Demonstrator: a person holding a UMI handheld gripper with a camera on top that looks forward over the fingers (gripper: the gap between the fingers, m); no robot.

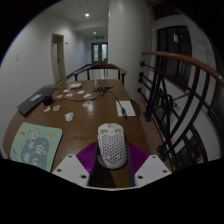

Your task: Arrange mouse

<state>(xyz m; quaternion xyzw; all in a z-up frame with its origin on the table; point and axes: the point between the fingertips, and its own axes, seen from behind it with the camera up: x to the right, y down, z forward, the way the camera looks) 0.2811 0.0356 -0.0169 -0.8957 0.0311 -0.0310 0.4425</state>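
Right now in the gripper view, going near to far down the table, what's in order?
Tool fingers, shut on the white mouse → white cup → flat white sheet with a pen → far end of the wooden table, cluttered with small things too small to name.

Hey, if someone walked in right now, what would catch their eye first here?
Probably the white perforated mouse, sitting between the tool's purple-padded fingers on the wooden table. Next, the pale green mouse mat beside the mouse, and the curved wooden stair railing beyond the table.
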